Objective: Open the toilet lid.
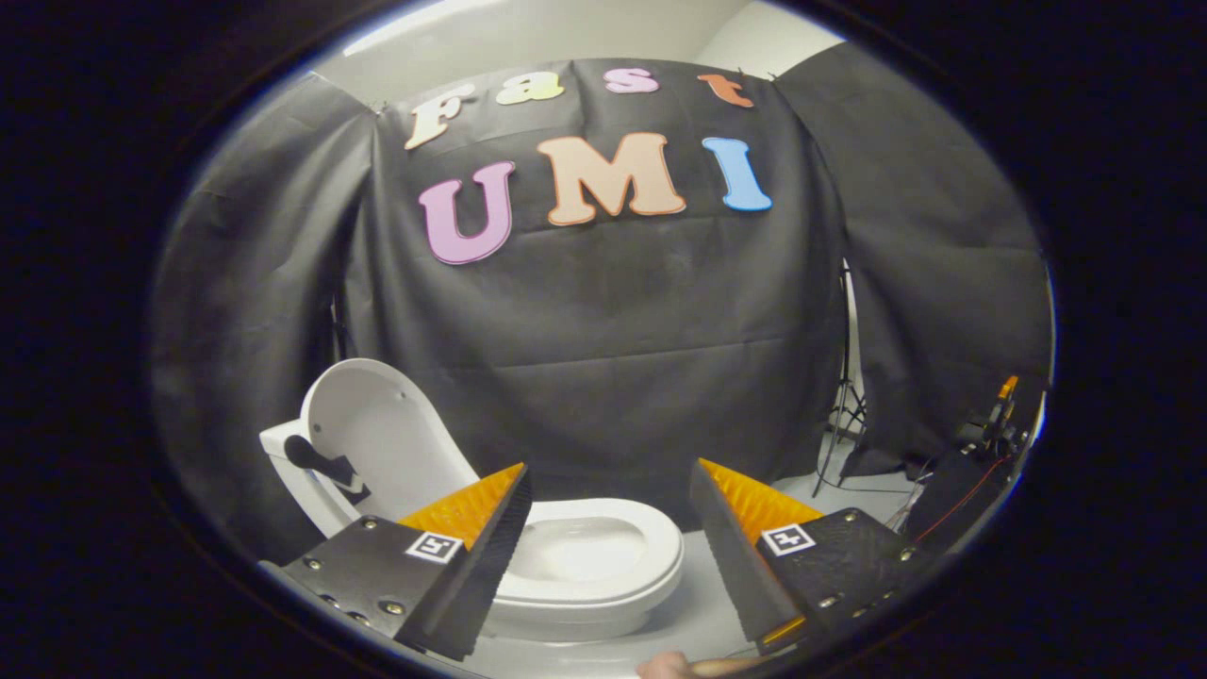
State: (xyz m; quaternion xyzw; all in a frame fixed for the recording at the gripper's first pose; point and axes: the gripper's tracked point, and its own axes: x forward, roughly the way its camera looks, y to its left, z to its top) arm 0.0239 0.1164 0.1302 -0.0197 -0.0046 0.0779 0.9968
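A white toilet [603, 575] stands on the floor just ahead of my fingers, a little to the left. Its lid [382, 448] is raised and leans back against the tank, beyond my left finger [462, 556]. The seat ring [651, 547] lies flat and the bowl is exposed. My gripper [608, 481] is open, its two fingers wide apart with nothing between them but the bowl farther off. A black clip-like part [325, 464] shows on the lid's left side.
Black cloth walls the booth behind and beside the toilet. A light stand's legs [844, 424] and a dark device with cables [981, 443] stand at the right. A fingertip [674, 666] shows below my fingers. The floor [702, 613] is pale grey.
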